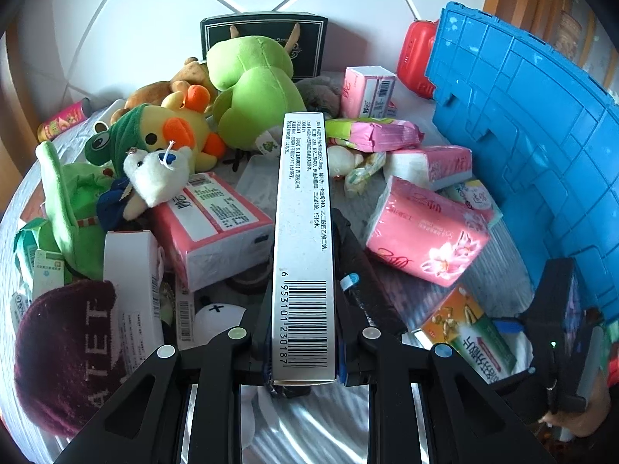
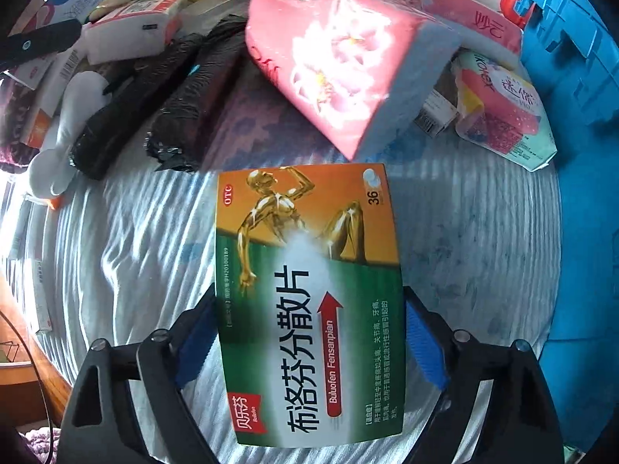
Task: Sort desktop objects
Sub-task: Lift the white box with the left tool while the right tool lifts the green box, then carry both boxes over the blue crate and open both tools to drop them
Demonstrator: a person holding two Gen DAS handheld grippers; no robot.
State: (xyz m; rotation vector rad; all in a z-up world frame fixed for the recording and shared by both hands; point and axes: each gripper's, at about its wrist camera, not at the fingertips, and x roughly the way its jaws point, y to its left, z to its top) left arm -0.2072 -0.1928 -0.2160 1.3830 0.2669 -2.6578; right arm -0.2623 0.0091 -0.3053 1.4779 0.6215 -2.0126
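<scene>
Fingers of the left gripper are clenched on a long white carton, gripping its narrow sides near the barcode end so that it juts straight forward above the clutter. Below and beyond it lie pink tissue packs, a green plush toy, a yellow duck plush and a small white bear, all heaped on a pale striped cloth over the bench. A maroon knit hat sits at the near left, and a blue plastic crate stands at the right.

The right gripper has its blue-padded fingers closed against both long edges of a green-and-orange ibuprofen box, held flat with its printed face up, above the striped cloth. Ahead of it are a pink tissue pack, two black bag rolls and the blue crate's wall.
</scene>
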